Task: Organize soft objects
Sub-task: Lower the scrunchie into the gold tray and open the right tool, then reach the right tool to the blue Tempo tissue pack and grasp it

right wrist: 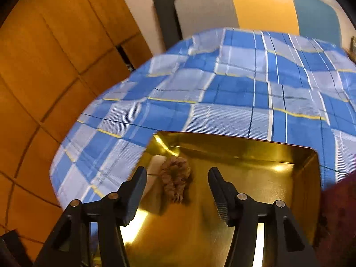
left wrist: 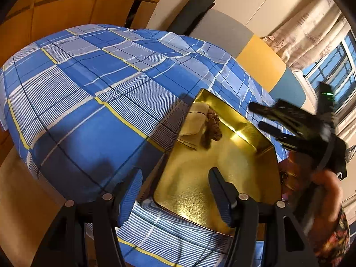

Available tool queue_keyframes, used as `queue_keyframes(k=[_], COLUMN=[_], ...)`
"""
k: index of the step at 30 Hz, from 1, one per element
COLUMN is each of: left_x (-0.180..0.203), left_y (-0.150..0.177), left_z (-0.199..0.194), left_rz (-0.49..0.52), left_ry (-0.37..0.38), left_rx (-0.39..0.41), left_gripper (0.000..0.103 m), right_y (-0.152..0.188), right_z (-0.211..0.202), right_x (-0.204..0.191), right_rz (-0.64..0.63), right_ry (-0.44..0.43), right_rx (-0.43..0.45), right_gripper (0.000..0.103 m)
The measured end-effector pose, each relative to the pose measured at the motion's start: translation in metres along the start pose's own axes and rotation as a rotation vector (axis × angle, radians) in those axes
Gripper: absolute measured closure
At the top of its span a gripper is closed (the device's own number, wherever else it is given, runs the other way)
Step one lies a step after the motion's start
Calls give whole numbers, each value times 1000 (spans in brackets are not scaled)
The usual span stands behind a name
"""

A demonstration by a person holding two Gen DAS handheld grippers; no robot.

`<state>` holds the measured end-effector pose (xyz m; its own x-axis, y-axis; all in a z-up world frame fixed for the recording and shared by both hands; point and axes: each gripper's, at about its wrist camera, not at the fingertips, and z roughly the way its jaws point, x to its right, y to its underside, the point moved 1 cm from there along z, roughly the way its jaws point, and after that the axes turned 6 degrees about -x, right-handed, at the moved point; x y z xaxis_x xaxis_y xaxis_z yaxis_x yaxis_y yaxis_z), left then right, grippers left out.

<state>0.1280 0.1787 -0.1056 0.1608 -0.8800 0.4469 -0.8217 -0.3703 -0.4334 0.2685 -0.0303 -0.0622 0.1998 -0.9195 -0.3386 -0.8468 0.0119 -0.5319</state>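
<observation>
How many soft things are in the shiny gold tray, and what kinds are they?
Folded cream cloth: 1
Brown scrunchie: 1
Total in the gold tray: 2

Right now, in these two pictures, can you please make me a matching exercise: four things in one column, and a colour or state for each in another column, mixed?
Things:
1. tray
2. scrunchie
3. bedsheet
4. folded cloth

Colour or state:
A. blue checked, spread under the tray
B. brown and ruffled, lying in the tray
C. shiny gold, mostly bare inside
D. pale cream, beside the scrunchie in the tray's corner

Pairs: 1-C, 2-B, 3-A, 4-D
</observation>
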Motion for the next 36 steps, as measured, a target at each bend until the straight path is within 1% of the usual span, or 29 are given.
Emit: queue_keyframes(k=[3, 10, 12, 14, 17, 19, 22, 27, 31, 35, 36], left_x=[8, 31, 38, 47, 61, 70, 89, 125, 159, 194, 201], left_y=[4, 18, 23, 28, 37, 42, 53, 71, 88, 105, 109], left_z=[2, -2, -4, -4, -4, -4, -4, -2, 1, 3, 4], left_rz=[12, 51, 69, 89, 117, 134, 179, 276, 360, 444, 462], left_ry=[15, 43, 51, 75, 110, 127, 155, 184, 214, 247, 253], left_rx=[-5, -14, -16, -23, -34, -41, -49, -79, -108, -135, -141], left_gripper=[41, 41, 41, 41, 41, 41, 41, 40, 40, 40, 40], right_y=[11, 41, 51, 62, 75, 87, 103, 136, 165, 192, 198], right_z=[-29, -97, -120, -142, -171, -190, -210, -229, -241, -254, -257], right_x=[-13, -25, -24, -19, -3, 18, 62, 144, 201, 262, 284], right_rz=[-52, -138, -168, -189, -197, -176, -79, 84, 180, 283, 326], right_ry=[2, -5, 19, 48, 88, 119, 141, 247, 311, 334, 349], right_rx=[42, 128, 170, 214, 260, 273, 270, 228, 194, 161, 149], right_gripper=[39, 38, 37, 35, 33, 33, 33, 33, 33, 33, 33])
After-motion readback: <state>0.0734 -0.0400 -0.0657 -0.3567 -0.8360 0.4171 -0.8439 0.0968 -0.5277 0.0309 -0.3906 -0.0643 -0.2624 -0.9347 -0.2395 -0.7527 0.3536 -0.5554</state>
